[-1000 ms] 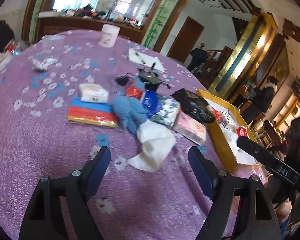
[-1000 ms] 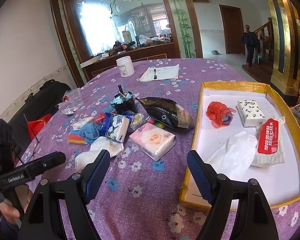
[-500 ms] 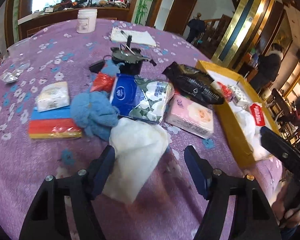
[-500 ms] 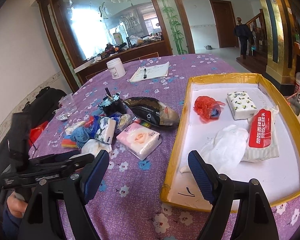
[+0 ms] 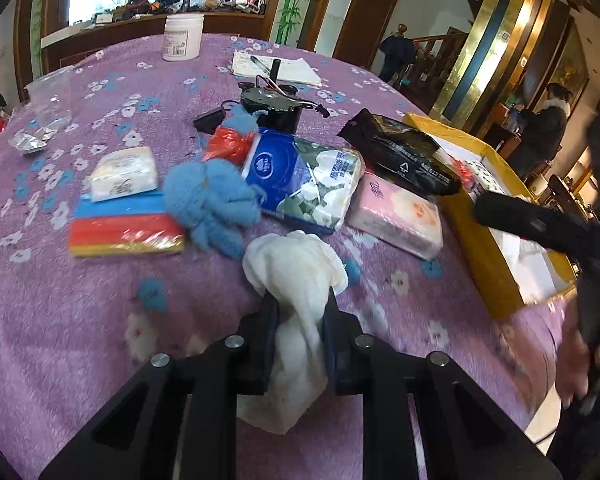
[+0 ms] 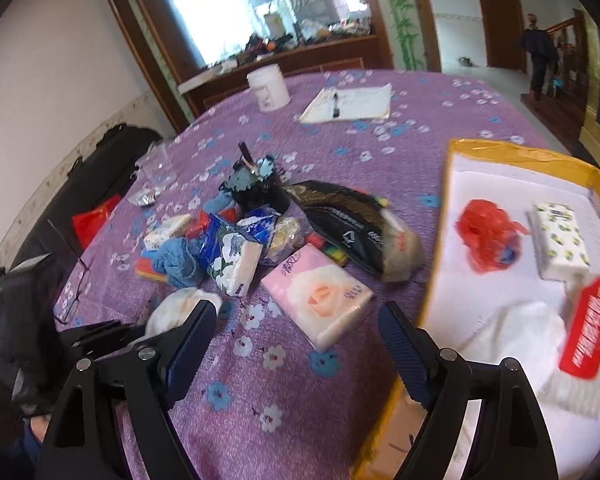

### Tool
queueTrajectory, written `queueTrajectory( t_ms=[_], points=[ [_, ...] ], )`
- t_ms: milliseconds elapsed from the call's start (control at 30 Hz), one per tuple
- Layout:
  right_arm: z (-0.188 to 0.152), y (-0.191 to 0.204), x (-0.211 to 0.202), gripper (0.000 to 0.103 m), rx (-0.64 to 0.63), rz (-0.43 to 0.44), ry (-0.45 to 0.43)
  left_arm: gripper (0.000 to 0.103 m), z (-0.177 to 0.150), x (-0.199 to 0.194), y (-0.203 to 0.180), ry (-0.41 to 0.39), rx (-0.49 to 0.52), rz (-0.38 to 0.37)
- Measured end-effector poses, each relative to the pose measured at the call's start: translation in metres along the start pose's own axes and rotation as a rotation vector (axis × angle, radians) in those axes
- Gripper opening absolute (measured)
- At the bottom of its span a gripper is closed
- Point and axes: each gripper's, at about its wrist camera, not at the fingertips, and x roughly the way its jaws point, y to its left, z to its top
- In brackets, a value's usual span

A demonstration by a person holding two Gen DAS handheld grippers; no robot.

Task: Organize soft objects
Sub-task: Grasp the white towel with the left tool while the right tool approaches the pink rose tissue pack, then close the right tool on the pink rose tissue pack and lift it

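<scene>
White cloth [image 5: 296,280] lies on the purple table [image 5: 80,320], pinched between the 2 fingers [image 5: 266,332] of the left gripper [image 5: 298,312], bulging out at 12 o'clock. Right gripper [image 6: 296,332] hangs empty, jaws opening, pink tissue pack [image 6: 320,292] just beyond.

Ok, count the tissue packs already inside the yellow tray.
2: a white green-patterned pack at the tray's far right, and a red-labelled pack nearer the camera. Others may lie outside the view.

Bare tablecloth [image 6: 256,392] lies between the cluttered pile [image 6: 260,236] and tray [image 6: 432,296].
</scene>
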Motion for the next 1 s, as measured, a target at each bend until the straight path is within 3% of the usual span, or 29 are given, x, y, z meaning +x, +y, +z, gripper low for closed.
queueTrajectory(
  t_ms=[100,233,333,433,567,600,633,667,767,900,967,1000],
  points=[
    [0.012,0.005,0.027,0.087,-0.019,0.012,0.076,0.019,-0.007,-0.006,0.006,-0.015,0.003,-0.013],
    [0.025,0.002,0.061,0.086,-0.019,-0.078,0.158,0.019,-0.008,-0.001,0.016,0.000,-0.036,-0.028],
    [0.030,-0.004,0.070,0.087,-0.004,-0.134,0.177,0.019,-0.010,-0.001,0.016,0.002,-0.036,-0.031],
    [0.025,0.001,0.075,0.087,-0.036,-0.124,0.209,0.019,-0.010,0.001,0.017,0.004,-0.040,-0.033],
    [0.004,0.022,0.065,0.087,-0.108,-0.077,0.199,0.019,-0.011,0.001,0.017,0.004,-0.043,-0.034],
    [-0.002,0.026,0.063,0.083,-0.128,-0.085,0.189,0.019,-0.010,0.001,0.017,0.004,-0.042,-0.033],
    [-0.006,0.029,0.061,0.069,-0.143,-0.104,0.171,0.019,-0.010,0.001,0.017,0.003,-0.041,-0.030],
    [-0.010,0.029,0.061,0.063,-0.147,-0.123,0.161,0.019,-0.010,0.002,0.016,0.003,-0.039,-0.027],
    [-0.014,0.022,0.066,0.062,-0.097,-0.091,0.157,0.019,-0.009,0.003,0.015,0.005,-0.034,-0.018],
    [-0.013,0.024,0.068,0.074,-0.090,-0.080,0.131,0.019,-0.008,0.004,0.015,0.012,-0.037,-0.015],
    [-0.016,0.025,0.068,0.068,-0.103,-0.103,0.109,0.019,-0.007,0.005,0.015,0.015,-0.034,-0.010],
    [-0.017,0.027,0.068,0.058,-0.112,-0.123,0.105,0.019,-0.006,0.005,0.014,0.014,-0.032,-0.004]
  ],
)
